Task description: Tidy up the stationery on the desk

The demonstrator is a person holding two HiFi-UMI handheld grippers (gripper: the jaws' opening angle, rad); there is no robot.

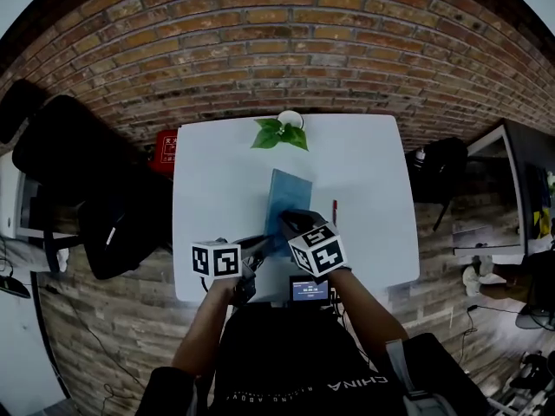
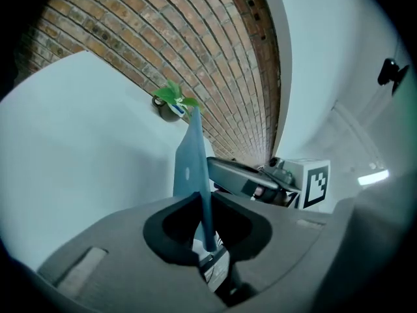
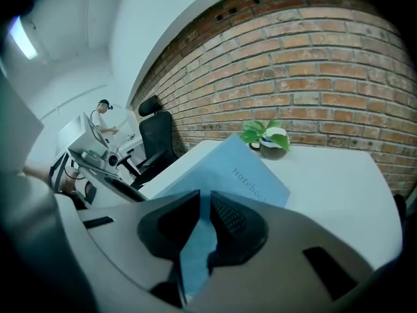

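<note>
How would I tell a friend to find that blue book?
On the white table against the brick wall, look in front of the potted plant. The notebook is the light-blue slab gripped by the left gripper and right gripper; unlike the slim red pen to its right, it is broad and flat.

Non-task items: potted plant [image 1: 280, 132] far centre, brick wall [image 1: 277, 42] behind it. Black office chair [image 1: 78, 163] left, red item [image 1: 165, 152] just right of it. Black bag [image 1: 438, 176] right. Small lit-screen device [image 1: 310, 289] near centre.

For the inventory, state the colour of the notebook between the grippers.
Light blue; the notebook shows best in the right gripper view.
</note>
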